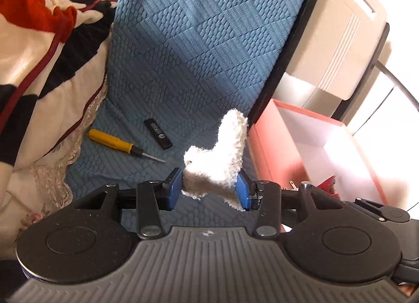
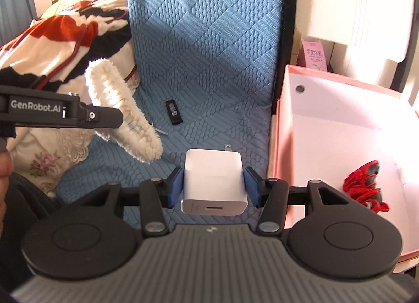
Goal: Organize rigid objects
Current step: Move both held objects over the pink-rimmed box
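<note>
My right claw (image 2: 213, 187) grips a white plastic block charger (image 2: 214, 179) between its blue pads, over the blue quilted bed (image 2: 209, 54) just beside the pink open box (image 2: 340, 124). Left claw (image 1: 209, 190) clamps a fluffy white fabric piece (image 1: 222, 156).

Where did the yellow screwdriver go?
In the left wrist view the yellow screwdriver lies on the blue quilted cover, left of the black USB stick and beside the blanket's lace edge.

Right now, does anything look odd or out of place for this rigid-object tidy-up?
Yes: the left gripper is clamped on a fluffy white sock, a soft item. The right gripper holds a white charger, while the screwdriver lies on the blue mattress.
</note>
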A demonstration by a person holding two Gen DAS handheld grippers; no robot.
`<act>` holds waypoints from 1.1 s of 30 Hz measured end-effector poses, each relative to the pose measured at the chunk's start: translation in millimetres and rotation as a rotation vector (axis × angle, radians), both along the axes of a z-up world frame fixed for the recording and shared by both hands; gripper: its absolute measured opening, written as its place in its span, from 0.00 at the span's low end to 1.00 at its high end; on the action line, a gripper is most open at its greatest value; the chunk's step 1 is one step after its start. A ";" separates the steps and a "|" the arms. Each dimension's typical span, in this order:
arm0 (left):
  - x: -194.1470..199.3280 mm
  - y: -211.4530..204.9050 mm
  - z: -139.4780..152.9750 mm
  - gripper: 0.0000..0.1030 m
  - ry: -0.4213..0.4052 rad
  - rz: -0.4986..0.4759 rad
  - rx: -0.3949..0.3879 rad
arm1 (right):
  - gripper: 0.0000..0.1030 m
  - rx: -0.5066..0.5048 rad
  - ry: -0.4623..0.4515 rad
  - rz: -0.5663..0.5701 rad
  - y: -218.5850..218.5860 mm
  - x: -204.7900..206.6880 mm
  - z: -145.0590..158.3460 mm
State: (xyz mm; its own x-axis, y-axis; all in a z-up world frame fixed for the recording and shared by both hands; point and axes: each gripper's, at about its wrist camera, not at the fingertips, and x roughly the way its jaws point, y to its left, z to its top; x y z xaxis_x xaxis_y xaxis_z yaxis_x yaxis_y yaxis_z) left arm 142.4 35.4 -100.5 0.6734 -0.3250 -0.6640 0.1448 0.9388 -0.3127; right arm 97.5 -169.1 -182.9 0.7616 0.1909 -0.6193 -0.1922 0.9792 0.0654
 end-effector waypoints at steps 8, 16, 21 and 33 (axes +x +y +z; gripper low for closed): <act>0.4 -35.4 40.9 0.48 -0.001 -0.009 -0.018 | 0.52 0.024 -0.043 -0.034 -32.9 -9.2 41.2; 10.3 -80.5 83.8 0.48 -0.029 0.005 -0.087 | 0.52 0.028 -0.120 -0.075 -75.8 -8.1 82.1; 13.1 -116.5 98.6 0.48 -0.044 -0.033 -0.063 | 0.52 0.030 -0.126 -0.089 -99.3 -9.6 91.2; 9.1 -172.9 51.2 0.48 0.045 -0.082 -0.050 | 0.52 0.002 -0.041 -0.152 -159.8 -12.9 62.9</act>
